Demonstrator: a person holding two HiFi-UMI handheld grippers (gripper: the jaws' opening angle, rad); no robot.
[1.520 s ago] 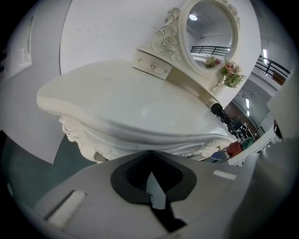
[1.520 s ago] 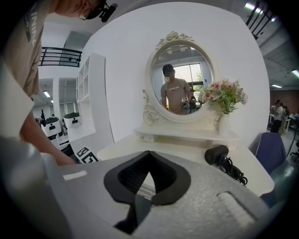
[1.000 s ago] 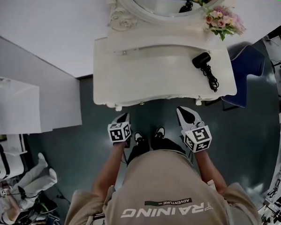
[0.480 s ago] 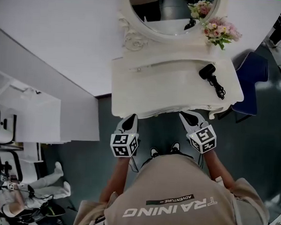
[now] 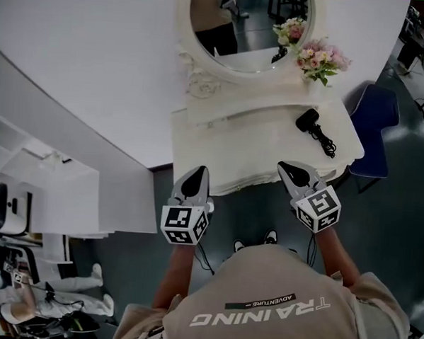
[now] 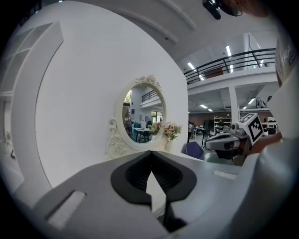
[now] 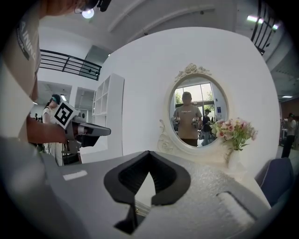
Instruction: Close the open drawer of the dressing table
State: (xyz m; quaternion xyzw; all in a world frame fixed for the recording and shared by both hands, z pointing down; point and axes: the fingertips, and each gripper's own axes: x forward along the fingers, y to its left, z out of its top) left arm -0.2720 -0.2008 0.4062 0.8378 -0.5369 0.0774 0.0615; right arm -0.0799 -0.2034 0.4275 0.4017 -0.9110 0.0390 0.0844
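- Both tools are held out low in front of the person's beige shirt (image 5: 262, 302), marker cubes facing up.
- The left hand-held gripper (image 5: 197, 173) is closed tip to tip, with nothing caught between the jaws. Its tip is seen right at the front left corner of the bench (image 5: 256, 143).
- Same deal for the right hand-held gripper (image 5: 289, 167): it's shut and empty, and pointed at the bench's front edge further right. Whether either one touches the edge can't be told tbh.
- The drawer can't really be made out from above, since the front edge looks flush.
- A black hair dryer (image 5: 307, 120) with its cord is laid on the right side of the top.
- A pink flower bunch (image 5: 318, 56) is set at the back right, just beside the oval mirror (image 5: 241, 25).
- A blue chair (image 5: 374, 120) is parked off the bench's right end.
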